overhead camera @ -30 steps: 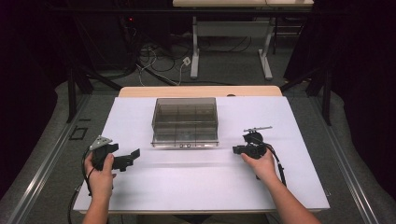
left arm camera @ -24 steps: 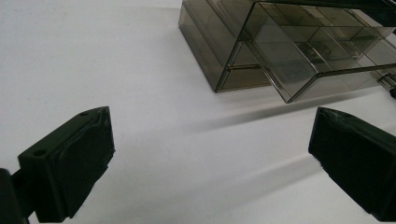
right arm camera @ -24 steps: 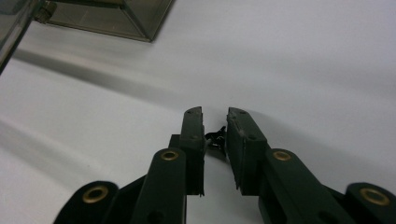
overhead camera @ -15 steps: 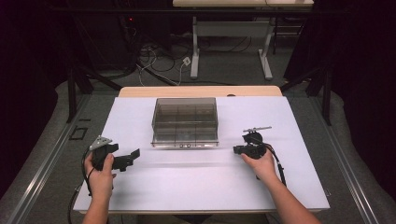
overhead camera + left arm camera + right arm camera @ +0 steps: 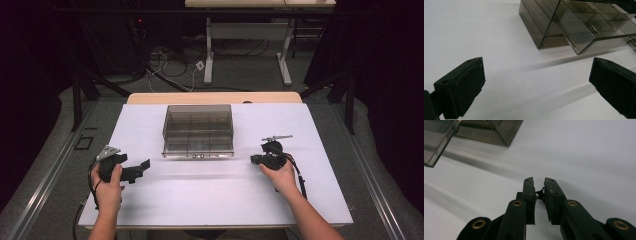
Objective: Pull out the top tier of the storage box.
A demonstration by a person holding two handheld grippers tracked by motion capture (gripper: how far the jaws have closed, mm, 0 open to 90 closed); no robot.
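A white table (image 5: pixel 210 195) is seen from the high view, with a smoky clear compartment box (image 5: pixel 198 131) set at its middle toward the far edge, lid closed as far as can be told. The left gripper (image 5: pixel 141 167) is held near the table's left front, jaws spread wide and empty, aimed toward the box. The right gripper (image 5: pixel 253 159) is held just right of the box, jaws having just been closing to a narrow gap with nothing between them. The work is judged to be at its approach stage; a reach to the box front is called for next.
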